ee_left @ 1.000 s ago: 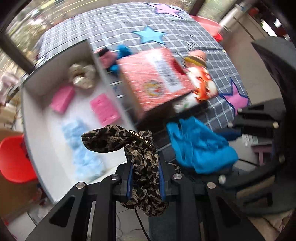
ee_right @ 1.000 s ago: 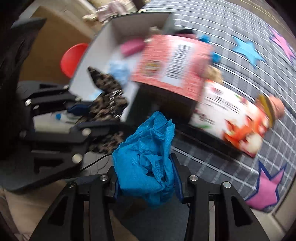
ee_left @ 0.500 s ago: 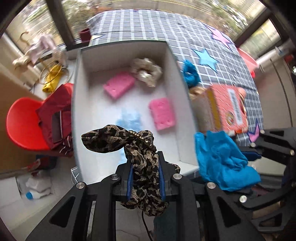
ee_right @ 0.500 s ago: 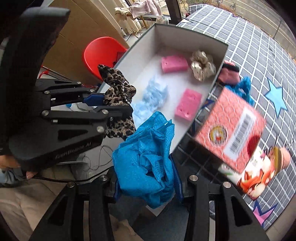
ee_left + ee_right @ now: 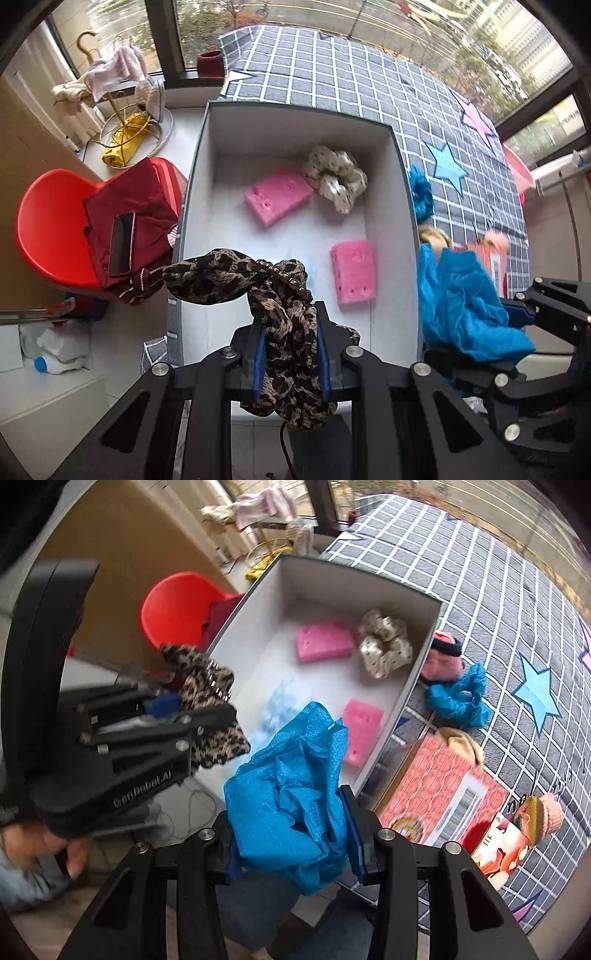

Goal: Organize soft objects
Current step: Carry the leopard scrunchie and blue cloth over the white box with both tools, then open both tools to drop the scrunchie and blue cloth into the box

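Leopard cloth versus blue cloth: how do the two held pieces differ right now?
The leopard cloth is brown-spotted with a studded band; the blue cloth is plain bright blue. Leopard cloth sits in the left gripper, one end sticking out sideways; blue cloth is bunched in the right gripper. Both are clamped above the white box.

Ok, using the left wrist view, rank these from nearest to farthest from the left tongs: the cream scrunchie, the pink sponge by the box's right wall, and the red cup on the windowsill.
1. Pink sponge, just ahead and right of the left tongs, by the right wall.
2. Cream scrunchie, deeper in the box, toward its far right corner.
3. Red cup, outside the box on the sill, far ahead-left.
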Demonstrator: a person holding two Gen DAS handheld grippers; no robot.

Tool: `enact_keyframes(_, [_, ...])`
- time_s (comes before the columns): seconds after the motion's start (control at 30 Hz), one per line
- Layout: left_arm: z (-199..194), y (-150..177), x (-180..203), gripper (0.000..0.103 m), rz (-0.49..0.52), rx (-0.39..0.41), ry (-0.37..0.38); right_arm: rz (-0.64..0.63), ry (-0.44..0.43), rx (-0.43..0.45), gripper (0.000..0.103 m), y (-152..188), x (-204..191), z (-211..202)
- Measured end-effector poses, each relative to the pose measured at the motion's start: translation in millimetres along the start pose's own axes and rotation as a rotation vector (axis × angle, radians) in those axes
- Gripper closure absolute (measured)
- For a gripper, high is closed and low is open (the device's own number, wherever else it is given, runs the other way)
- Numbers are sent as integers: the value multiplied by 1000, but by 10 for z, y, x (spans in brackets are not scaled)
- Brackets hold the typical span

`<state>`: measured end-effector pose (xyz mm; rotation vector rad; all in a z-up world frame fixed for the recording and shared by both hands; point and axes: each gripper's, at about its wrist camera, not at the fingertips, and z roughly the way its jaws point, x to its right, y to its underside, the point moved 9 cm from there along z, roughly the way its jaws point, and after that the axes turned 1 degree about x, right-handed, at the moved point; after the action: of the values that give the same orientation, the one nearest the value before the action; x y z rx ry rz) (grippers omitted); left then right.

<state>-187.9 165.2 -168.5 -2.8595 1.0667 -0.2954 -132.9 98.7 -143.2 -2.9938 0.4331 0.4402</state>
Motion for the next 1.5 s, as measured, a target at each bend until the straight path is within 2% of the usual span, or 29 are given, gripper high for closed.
enact_keyframes(0.2, [3,-165,-70,79,-56,29,-7,48,-2,29,58,-280,68,-24])
enact_keyframes(0.53, [119,-372,-124,79,-67,50,-46,118,-12,36,58,-638,189,120])
enact_keyframes(0.8, [277,-468,-167,79,-91,31,-54,137,28,29,58,-844,328,283])
enact_keyframes(1.5, [583,-440,-142,79,-87,-39,-71,158,47,-1,58,-1019,416,554])
